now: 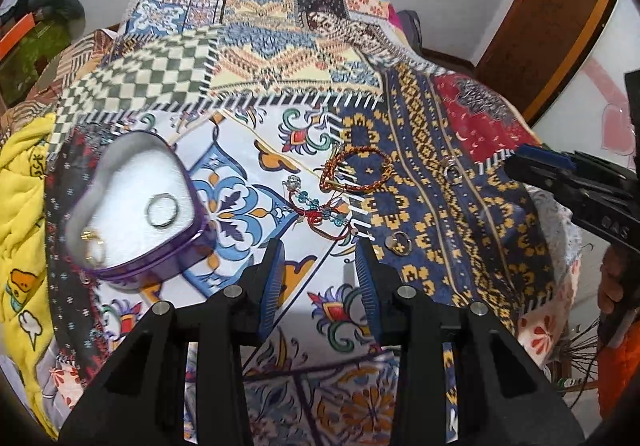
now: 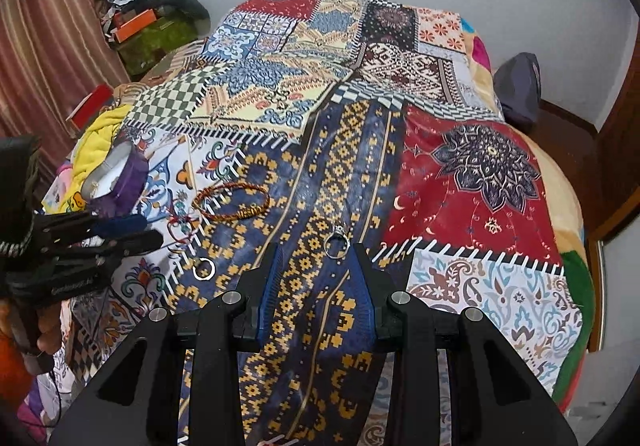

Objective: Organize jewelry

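On the bed's patchwork quilt point(image 1: 256, 57) we see the heart-shaped box point(image 1: 132, 205) at left, bracelets point(image 1: 354, 169) mid-quilt. Our left hand-held gripper point(image 1: 320, 260) and right hand-held gripper point(image 2: 316, 266) are spread, empty; a ring point(image 2: 337, 244) lies near the right's tips.

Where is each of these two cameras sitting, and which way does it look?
Left wrist: rides on the left claw, looking down along its fingers at the bed quilt, heart box and beaded bracelet; the right claw shows at the right edge.
Right wrist: rides on the right claw, looking down at a ring; the left claw shows at the left edge.
Shared: woven bracelet, box, quilt.
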`<action>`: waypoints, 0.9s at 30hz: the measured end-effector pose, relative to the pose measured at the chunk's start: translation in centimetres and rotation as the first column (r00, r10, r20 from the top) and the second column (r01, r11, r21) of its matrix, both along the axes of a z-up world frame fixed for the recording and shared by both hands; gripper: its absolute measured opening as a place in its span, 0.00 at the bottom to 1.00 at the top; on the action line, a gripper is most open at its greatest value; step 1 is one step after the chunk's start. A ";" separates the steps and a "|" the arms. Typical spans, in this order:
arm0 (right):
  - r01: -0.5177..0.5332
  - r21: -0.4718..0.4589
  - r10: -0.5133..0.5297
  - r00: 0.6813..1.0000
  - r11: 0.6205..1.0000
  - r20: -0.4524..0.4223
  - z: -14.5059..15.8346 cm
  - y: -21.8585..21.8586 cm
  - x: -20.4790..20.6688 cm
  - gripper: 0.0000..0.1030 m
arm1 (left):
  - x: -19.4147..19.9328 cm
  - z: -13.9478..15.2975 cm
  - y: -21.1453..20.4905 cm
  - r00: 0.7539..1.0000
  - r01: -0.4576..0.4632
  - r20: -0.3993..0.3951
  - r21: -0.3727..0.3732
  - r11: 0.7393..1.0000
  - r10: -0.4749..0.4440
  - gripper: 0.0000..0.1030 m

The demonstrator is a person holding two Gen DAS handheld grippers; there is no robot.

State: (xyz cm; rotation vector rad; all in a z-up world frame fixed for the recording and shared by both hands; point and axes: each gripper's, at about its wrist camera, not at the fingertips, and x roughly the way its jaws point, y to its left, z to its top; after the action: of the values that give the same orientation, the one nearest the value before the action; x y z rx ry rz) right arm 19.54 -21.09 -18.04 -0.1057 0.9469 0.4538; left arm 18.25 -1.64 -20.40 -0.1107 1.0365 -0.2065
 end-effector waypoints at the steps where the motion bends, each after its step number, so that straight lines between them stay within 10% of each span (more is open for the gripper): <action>1: -0.001 0.000 0.001 1.000 1.000 -0.004 -0.2 0.0 0.1 0.30 | 0.3 -0.3 0.0 1.000 -0.003 -0.008 -0.003 1.000 0.003 0.35; 21: -0.031 -0.080 0.026 0.997 0.996 -0.067 -4.8 1.7 4.1 0.30 | 3.5 -1.8 1.1 0.998 -0.068 -0.005 -0.011 0.998 0.068 0.25; 27: -0.016 -0.064 0.012 0.997 0.998 -0.073 -5.1 1.6 4.8 0.16 | 4.5 -1.9 0.8 0.998 -0.066 0.005 0.011 0.998 0.066 0.22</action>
State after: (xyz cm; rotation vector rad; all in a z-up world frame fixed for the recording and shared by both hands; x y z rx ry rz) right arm 24.38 -19.48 -23.16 -0.1553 1.0328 0.4425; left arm 22.72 -0.80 -22.35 -0.1341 1.0275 -0.1407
